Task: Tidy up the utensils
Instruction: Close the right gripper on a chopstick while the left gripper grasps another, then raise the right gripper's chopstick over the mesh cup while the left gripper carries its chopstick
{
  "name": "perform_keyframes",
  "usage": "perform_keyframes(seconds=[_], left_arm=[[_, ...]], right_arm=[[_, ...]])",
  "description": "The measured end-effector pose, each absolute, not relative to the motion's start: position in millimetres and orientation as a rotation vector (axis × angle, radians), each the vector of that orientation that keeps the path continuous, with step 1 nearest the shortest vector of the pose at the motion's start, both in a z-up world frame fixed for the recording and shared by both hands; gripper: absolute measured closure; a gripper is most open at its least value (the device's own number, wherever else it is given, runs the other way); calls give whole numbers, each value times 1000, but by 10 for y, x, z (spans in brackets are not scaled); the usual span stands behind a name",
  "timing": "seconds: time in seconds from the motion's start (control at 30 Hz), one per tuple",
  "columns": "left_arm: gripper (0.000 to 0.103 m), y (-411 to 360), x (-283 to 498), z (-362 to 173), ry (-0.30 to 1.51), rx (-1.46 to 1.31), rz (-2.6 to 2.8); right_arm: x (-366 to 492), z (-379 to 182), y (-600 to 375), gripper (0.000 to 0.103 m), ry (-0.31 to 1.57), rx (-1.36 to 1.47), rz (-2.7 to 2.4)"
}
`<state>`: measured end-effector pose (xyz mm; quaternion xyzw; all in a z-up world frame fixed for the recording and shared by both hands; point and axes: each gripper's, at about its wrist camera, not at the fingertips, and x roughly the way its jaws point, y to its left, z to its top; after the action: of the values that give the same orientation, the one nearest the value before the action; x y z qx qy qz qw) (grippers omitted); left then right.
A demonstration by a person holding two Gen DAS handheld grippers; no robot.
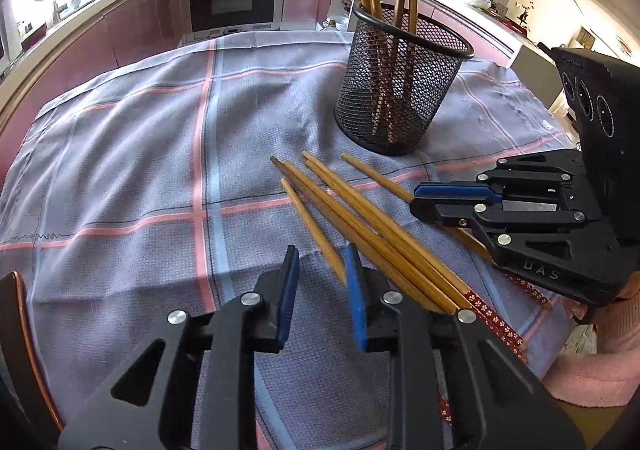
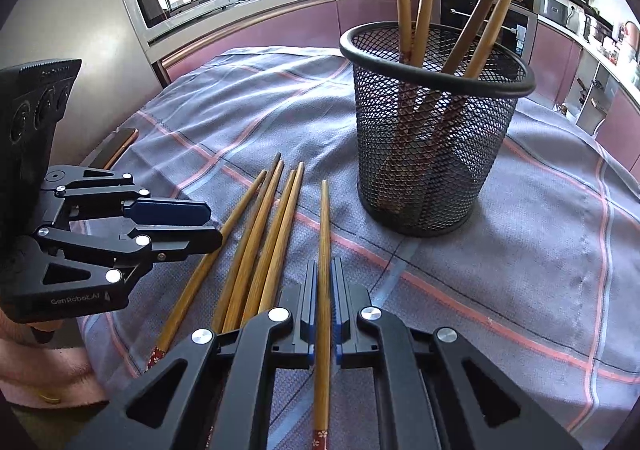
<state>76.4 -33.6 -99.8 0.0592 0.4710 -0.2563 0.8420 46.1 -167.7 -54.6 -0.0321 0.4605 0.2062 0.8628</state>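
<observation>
The right gripper [image 2: 324,314] has its fingers drawn narrow around a single wooden chopstick [image 2: 323,250], the blue pads [image 2: 310,310] pressing its shaft from both sides. That chopstick's long axis runs straight up the middle of the right wrist view, in line with the fingers, its thin tip pointing toward the mesh holder [image 2: 436,138] that stands at upper right of that frame. Four chopsticks already lean in the holder.

The remaining loose chopsticks [image 2: 256,250] lie on the checked cloth [image 2: 520,270] covering the desk, just left of the held one and fanned roughly parallel to it.

The left gripper [image 1: 322,282] has its fingers partly apart with nothing between them. In its own view the loose bundle lies just right of its right pad, running diagonally from lower right to upper left, the patterned ends nearest the camera.

By my reading the right hand is the nearer to the holder and the one ready to carry: the chopstick must be tipped upright and dropped over the rim
</observation>
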Motion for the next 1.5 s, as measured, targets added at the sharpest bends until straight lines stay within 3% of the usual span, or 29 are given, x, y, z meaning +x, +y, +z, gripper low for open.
perform_keyframes(seconds=[0.13, 0.2, 0.3, 0.4, 0.6, 1.5], left_arm=[[78, -398, 785, -1033, 1003, 141, -544], [86, -409, 806, -1038, 1004, 136, -539], [89, -403, 846, -1038, 1008, 117, -527], [91, -389, 851, -1037, 1007, 98, -515], [96, -311, 833, -995, 999, 59, -495], [96, 137, 655, -113, 787, -77, -581]], right_arm=[[467, -552, -1624, 94, 952, -111, 410], [479, -551, -1586, 92, 945, -139, 401], [508, -558, -1554, 92, 940, -151, 403], [524, -559, -1572, 98, 949, -128, 419], [489, -503, -1681, 98, 941, -58, 444], [243, 322, -2135, 98, 670, 151, 511]])
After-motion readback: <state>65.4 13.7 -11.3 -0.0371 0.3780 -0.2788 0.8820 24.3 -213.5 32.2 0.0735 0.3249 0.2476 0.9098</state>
